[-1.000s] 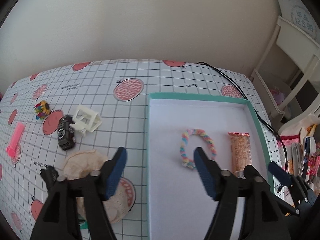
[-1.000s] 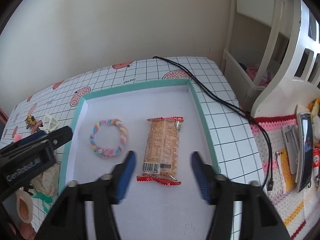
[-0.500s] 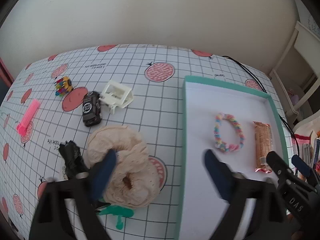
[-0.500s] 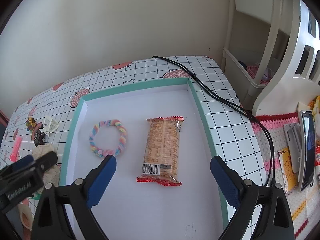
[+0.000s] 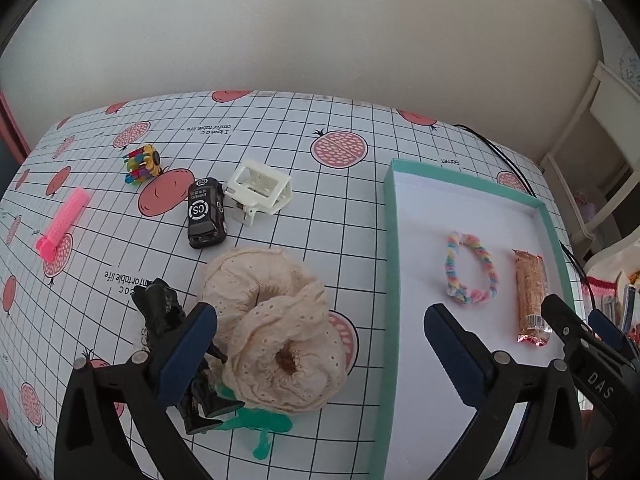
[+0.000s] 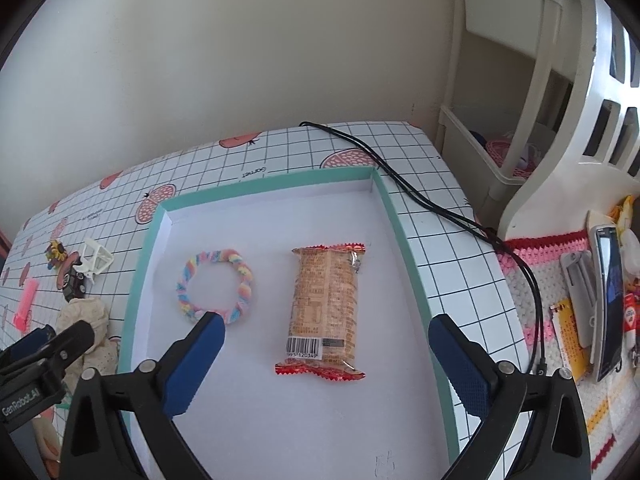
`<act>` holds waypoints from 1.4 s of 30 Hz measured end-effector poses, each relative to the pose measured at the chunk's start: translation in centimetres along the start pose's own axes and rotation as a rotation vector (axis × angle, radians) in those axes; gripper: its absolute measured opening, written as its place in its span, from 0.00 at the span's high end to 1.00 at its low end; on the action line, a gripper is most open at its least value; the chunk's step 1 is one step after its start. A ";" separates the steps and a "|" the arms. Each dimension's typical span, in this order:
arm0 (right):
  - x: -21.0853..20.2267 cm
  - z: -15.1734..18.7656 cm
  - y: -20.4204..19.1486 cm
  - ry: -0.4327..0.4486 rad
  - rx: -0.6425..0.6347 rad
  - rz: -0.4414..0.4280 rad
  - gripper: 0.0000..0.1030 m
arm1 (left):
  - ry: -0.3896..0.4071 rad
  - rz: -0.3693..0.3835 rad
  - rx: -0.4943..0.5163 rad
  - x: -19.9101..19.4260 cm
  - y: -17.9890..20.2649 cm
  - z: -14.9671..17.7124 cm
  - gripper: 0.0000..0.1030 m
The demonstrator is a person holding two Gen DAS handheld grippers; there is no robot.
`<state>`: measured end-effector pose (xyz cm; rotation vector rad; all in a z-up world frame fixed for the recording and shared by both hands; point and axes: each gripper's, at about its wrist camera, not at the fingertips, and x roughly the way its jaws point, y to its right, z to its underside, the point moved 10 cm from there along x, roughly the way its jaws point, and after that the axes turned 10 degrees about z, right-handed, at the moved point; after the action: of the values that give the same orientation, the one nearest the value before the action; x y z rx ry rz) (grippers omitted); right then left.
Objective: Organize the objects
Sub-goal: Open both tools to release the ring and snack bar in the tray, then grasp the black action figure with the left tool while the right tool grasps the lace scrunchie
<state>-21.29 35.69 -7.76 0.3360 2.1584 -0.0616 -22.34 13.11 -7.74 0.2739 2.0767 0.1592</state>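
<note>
A teal-rimmed white tray (image 5: 390, 240) (image 6: 394, 216) holds a pastel braided ring (image 5: 472, 268) (image 6: 216, 286) and an orange snack packet (image 5: 530, 292) (image 6: 324, 304). My left gripper (image 5: 320, 348) is open above a cream lace scrunchie (image 5: 276, 332) on the tablecloth left of the tray. Left of the scrunchie are a black doll boot (image 5: 168, 320) and a green plastic piece (image 5: 260, 426). My right gripper (image 6: 326, 360) is open, low over the tray, with the packet lying between its fingers and untouched.
On the gridded tablecloth sit a black toy car (image 5: 205, 212), a white plastic frame (image 5: 260, 192), a colourful small toy (image 5: 142, 162) and a pink comb (image 5: 64, 224). A black cable (image 6: 440, 208) runs past the tray's right side. A white shelf (image 6: 560, 120) stands at the right.
My left gripper swung left from over the tray to above the scrunchie and opened wider. My right gripper opened wide and stayed over the snack packet.
</note>
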 end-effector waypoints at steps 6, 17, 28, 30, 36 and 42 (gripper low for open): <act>-0.8 -0.5 -0.8 -0.003 0.055 -0.080 0.00 | 0.021 0.022 -0.011 -1.0 -0.9 -0.7 0.00; -4.0 -1.0 -7.1 0.052 -0.015 -0.192 0.00 | 0.098 -0.073 -0.133 -5.5 -9.7 -2.6 0.00; -6.0 1.6 -16.5 0.020 -0.173 -0.329 0.00 | 0.146 -0.125 -0.288 -8.5 -18.2 -1.9 0.00; -6.3 2.2 -17.9 0.015 -0.211 -0.340 0.00 | 0.149 -0.120 -0.297 -8.6 -18.7 -1.9 0.00; -5.4 4.1 -19.8 -0.018 -0.294 -0.301 0.07 | 0.084 -0.051 -0.292 -7.2 -18.2 -1.2 0.00; -4.2 4.7 -19.2 -0.078 -0.256 -0.325 0.20 | 0.018 0.032 -0.263 -5.2 -15.7 -0.7 0.00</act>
<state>-20.32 15.53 -8.65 -0.1635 2.0946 0.0175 -22.48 -3.38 -6.56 0.1453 2.0429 0.4511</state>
